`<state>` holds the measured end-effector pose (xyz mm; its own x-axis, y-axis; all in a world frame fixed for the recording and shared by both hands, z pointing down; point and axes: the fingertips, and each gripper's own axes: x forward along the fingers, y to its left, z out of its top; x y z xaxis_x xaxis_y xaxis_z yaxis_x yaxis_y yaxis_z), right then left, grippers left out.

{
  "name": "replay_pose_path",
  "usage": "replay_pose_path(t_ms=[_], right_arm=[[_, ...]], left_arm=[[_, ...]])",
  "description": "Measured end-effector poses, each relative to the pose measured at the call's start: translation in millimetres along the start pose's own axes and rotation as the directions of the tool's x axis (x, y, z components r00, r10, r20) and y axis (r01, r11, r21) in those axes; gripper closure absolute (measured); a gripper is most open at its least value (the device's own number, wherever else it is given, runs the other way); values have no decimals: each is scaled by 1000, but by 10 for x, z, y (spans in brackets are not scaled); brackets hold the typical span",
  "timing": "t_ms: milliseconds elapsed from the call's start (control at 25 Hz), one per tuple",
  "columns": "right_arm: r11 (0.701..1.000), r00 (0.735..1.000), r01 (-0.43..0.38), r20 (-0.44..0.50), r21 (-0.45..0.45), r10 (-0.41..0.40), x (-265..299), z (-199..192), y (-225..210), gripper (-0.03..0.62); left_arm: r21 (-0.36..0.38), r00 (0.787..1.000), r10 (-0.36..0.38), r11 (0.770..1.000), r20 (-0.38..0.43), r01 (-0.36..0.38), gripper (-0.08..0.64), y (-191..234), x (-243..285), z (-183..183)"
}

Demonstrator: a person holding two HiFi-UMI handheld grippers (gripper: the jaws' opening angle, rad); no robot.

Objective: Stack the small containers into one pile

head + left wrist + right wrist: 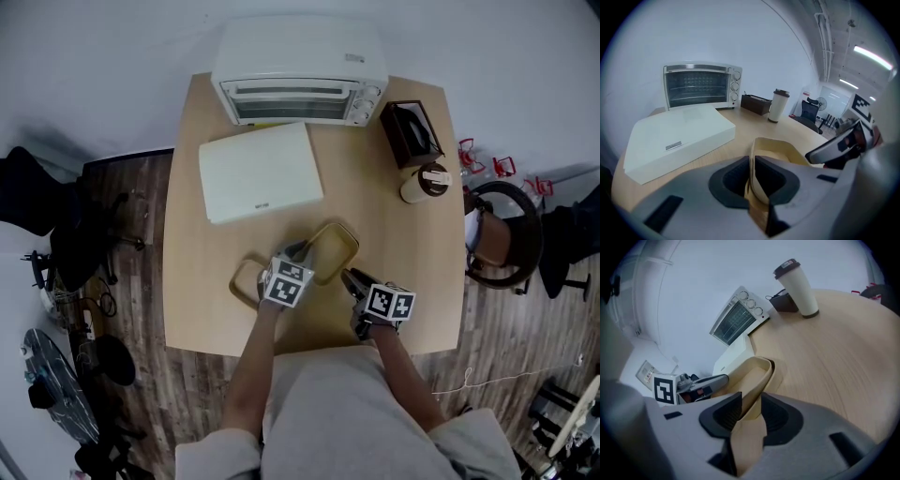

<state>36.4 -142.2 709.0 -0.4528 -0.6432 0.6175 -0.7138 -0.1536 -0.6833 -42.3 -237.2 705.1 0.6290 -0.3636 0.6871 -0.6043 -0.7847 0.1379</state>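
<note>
Lower centre of frame: left gripper (pixel 296 253) clamps tan container (pixel 330 248) rim, likely for stacking; right gripper (pixel 349 277) jaws apart, rim loose between.

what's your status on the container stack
Left gripper shut on tan container wall. Right gripper open, same container's wall between jaws. Second container beside it, not stacked. White box, toaster oven well behind.
</note>
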Motion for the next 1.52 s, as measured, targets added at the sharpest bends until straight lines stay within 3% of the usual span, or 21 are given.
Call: replay_pose_path(t_ms=[160,360,480,760,960,1520], right_arm=[[983,994,-105,52,148,99,-38,61,107,423],[997,998,-51,-22,50,52,97,-52,127,464],[999,1000,-31,-3,-15,31,70,18,185,503],[992,1000,-4,19,-128,6,9,94,263,509],[992,1000,26,-11,-125,-27,74,-26,113,517],[995,999,37,6,-97,-36,-8,-30,106,509]], left_arm=[[1,1000,-2,1000,-10,2,523,9,-1,3],[14,1000,-14,1000,-23,15,526,-46,32,-14],[15,1000,-21,1000,-7,21,528,-54,29,37],[9,1000,-15,1000,-23,15,529,-31,27,-9],[15,998,-14,1000,-58,15,529,-42,65,-88],[-11,998,25,1000,-55,-26,528,19,-11,-81]])
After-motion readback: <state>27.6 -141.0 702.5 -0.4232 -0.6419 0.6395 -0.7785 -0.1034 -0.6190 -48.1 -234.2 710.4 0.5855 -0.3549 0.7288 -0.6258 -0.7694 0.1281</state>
